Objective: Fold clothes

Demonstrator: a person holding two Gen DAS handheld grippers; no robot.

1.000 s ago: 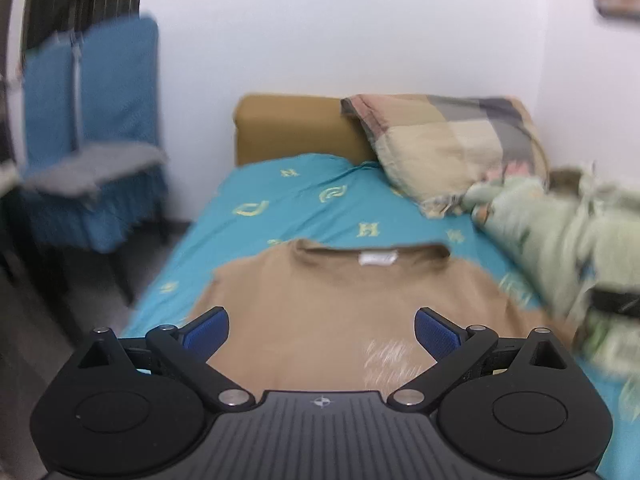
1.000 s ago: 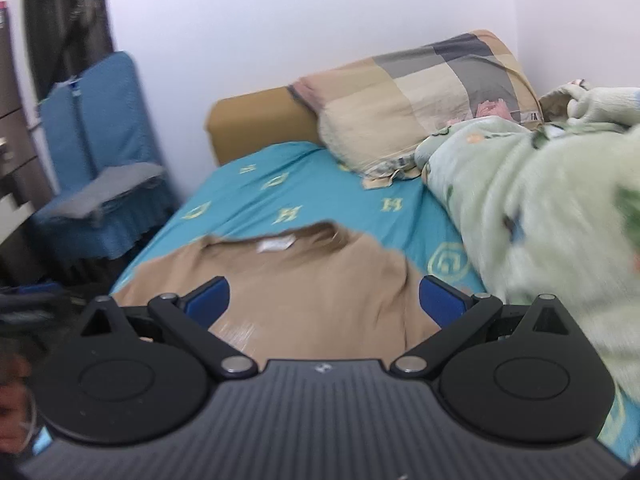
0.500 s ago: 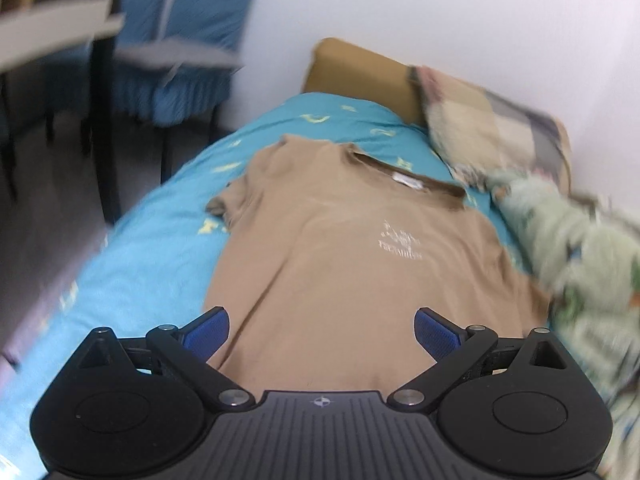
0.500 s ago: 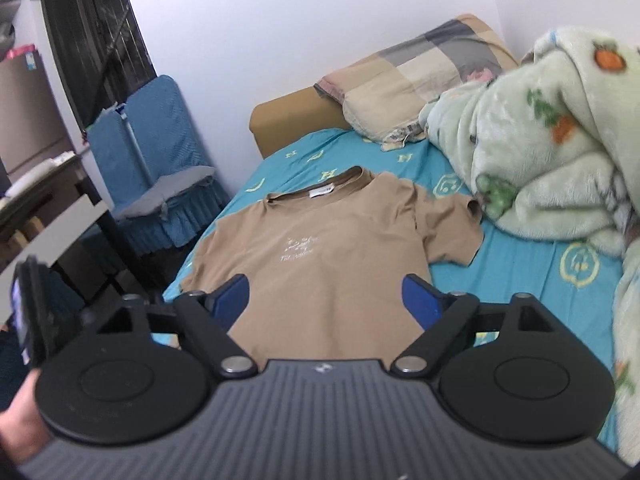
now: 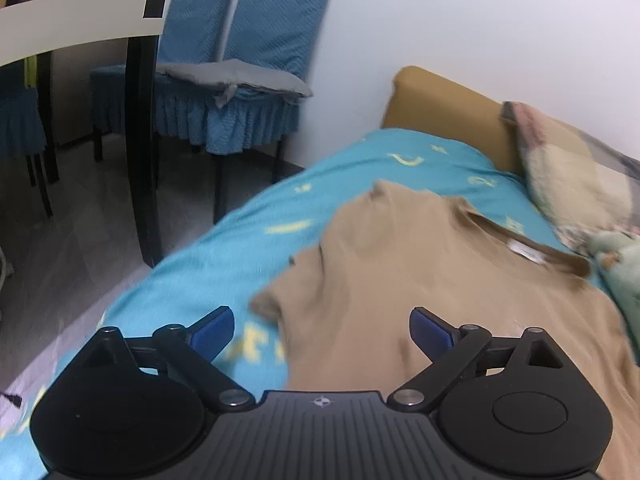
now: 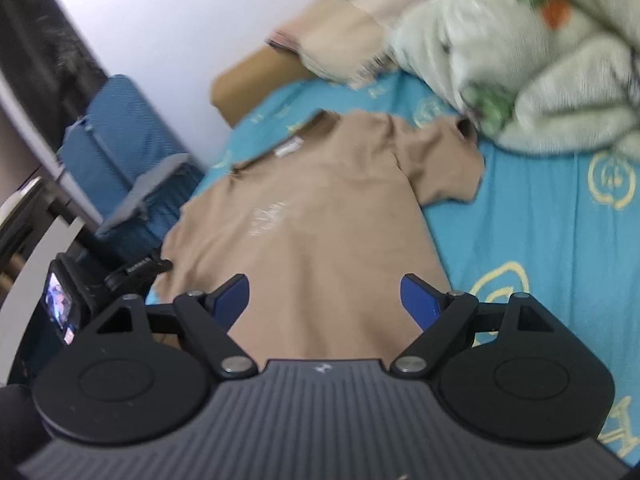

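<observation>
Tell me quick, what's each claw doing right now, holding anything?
Left claw: open, holding nothing, jaws just closing slightly, above the tan T-shirt.
Right claw: open, holding nothing, over the same shirt.

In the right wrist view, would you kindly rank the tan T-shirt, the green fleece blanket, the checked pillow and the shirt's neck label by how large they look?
1. tan T-shirt, largest
2. green fleece blanket, though the frame cuts it off, so this is unsure
3. checked pillow, farther away and partly hidden
4. neck label, smallest
</observation>
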